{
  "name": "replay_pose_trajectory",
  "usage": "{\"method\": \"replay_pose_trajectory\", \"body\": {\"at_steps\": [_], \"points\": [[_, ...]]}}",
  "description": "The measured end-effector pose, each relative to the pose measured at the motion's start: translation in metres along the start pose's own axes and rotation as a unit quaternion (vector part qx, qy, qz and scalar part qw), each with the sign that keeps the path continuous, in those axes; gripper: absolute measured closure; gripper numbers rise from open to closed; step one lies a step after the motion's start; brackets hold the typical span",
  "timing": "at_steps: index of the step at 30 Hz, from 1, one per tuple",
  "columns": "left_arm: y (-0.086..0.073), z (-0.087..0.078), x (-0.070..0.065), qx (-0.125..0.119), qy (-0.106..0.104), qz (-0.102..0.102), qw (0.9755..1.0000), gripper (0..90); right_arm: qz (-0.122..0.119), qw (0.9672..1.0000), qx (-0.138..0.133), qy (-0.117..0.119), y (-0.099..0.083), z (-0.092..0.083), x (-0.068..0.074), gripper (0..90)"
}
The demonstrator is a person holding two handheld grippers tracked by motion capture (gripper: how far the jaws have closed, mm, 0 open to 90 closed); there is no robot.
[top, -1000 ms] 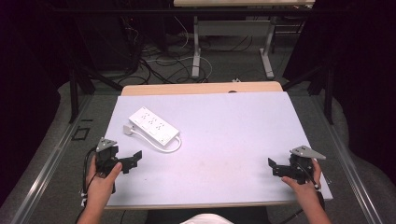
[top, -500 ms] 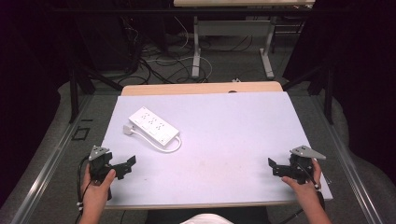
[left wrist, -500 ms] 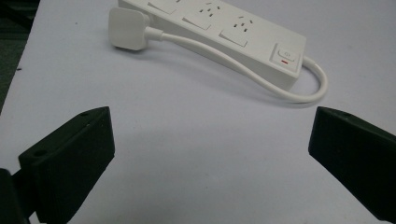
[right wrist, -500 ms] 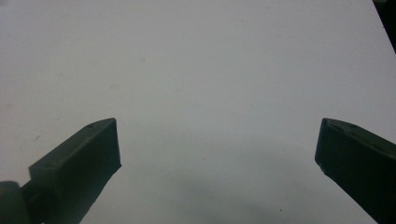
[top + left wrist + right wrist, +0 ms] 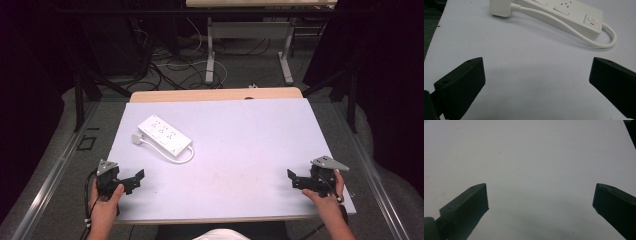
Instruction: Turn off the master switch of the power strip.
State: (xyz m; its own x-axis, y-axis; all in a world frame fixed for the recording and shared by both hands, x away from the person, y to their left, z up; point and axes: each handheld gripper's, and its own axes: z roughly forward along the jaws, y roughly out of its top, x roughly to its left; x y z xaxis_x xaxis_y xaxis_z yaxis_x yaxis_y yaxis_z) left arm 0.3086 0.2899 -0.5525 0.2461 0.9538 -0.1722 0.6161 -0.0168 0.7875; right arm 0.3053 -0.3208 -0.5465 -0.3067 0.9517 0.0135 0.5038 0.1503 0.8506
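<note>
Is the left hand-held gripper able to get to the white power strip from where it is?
Probably yes. The left hand-held gripper is open, facing the power strip, with bare table between them and nothing in the way.

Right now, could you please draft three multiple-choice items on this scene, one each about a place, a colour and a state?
1. Where on the table does the power strip lie?
A. far left part
B. near right corner
C. dead centre

2. What colour is the power strip?
A. black
B. white
C. red

3. How do the left gripper's jaws stand?
A. shut on the cable
B. shut on nothing
C. wide open

Answers: 1 A, the high view shows it far and left; 2 B, its body and cable are white; 3 C, bare table shows between the jaws.
</note>
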Motion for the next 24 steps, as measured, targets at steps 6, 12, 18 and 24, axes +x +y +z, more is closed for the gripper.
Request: {"method": "replay_pose_trajectory", "body": {"at_steps": [6,12,18,24], "points": [[-0.0027,0.0032,0.0045,-0.005,0.004,-0.013,0.9999,0.5,0.0,1.0,0.003,0.004,-0.0001,-0.0003,-0.0004,0.0],[-0.0036,0.0029,0.0069,-0.002,0.004,-0.015,0.9999,0.5,0.004,1.0,0.006,0.003,-0.0004,-0.001,-0.0002,0.0],[-0.0046,0.003,0.0089,-0.004,0.008,-0.016,0.9998,0.6,0.001,1.0,0.006,0.002,-0.0003,-0.0006,0.0,0.0],[-0.0048,0.0028,0.0092,-0.005,0.01,-0.015,0.9998,0.6,0.005,1.0,0.005,0.005,-0.0006,-0.0004,-0.0005,0.0]]}}
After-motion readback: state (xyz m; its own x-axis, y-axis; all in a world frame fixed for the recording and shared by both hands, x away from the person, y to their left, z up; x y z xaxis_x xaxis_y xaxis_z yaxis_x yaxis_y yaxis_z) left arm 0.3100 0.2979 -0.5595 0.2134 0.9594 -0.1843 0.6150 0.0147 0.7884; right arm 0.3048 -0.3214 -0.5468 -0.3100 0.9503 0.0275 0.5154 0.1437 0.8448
